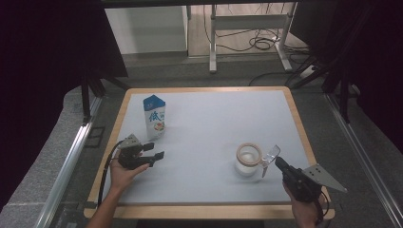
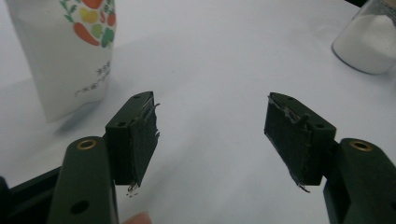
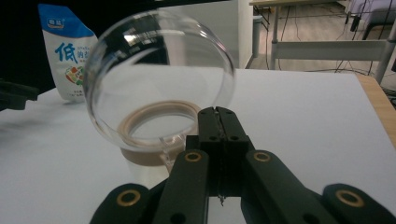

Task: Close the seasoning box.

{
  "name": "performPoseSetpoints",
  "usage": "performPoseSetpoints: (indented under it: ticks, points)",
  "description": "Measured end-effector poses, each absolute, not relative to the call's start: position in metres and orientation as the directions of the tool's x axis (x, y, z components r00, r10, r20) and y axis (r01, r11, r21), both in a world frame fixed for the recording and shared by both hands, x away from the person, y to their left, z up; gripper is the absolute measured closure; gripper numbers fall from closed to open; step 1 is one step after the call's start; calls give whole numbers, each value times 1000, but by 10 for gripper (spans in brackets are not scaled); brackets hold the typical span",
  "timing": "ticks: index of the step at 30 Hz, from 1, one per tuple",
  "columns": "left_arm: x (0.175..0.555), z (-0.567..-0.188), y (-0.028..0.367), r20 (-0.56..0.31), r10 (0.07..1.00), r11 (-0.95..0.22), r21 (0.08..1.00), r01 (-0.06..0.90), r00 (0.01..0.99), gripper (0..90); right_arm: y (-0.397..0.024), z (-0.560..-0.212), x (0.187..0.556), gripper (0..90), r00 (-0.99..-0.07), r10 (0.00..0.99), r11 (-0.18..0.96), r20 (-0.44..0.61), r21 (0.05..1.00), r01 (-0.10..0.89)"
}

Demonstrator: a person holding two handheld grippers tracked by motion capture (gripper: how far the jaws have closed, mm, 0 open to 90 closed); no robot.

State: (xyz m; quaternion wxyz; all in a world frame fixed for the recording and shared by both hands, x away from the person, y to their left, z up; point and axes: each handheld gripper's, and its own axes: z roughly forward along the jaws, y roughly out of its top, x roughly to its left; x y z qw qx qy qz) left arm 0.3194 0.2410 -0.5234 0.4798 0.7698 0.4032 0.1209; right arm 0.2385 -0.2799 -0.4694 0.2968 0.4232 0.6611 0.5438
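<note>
A blue and white milk carton (image 1: 154, 118) (image 2: 65, 56) (image 3: 70, 56) stands upright at the table's back left. My left gripper (image 1: 157, 150) (image 2: 210, 126) hovers low just in front of it, open, with nothing between its jaws. Toward the front right stands a glass jar (image 1: 248, 161) (image 2: 369, 42) (image 3: 159, 121) with a tan seal ring and white powder inside. Its clear round lid (image 1: 269, 159) (image 3: 159, 70) is tilted up open. My right gripper (image 1: 278, 161) (image 3: 217, 114) is shut, its tips at the lid's lower edge. Whether the rim is pinched between them is hidden.
The white tabletop has a wooden rim (image 1: 299, 123). Bare surface lies between the carton and the jar. Beyond the table's far edge are a metal desk frame (image 1: 247, 28) and cables on the floor (image 1: 261, 42). Dark curtains hang at both sides.
</note>
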Motion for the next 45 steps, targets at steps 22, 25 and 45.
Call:
performPoseSetpoints:
  ticks: [22,25,45]
  points:
    - [316,-528,230,-194,723,-243,827,507,663,348,-219,-460,290,900,-579,815,185,23,937,297]
    - [316,-527,231,-194,724,-242,828,506,662,349,-215,-459,291,900,-583,812,188,22,936,298]
    - [312,-528,227,-211,704,-246,824,511,678,349,-231,-458,285,900,-569,822,165,24,946,279]
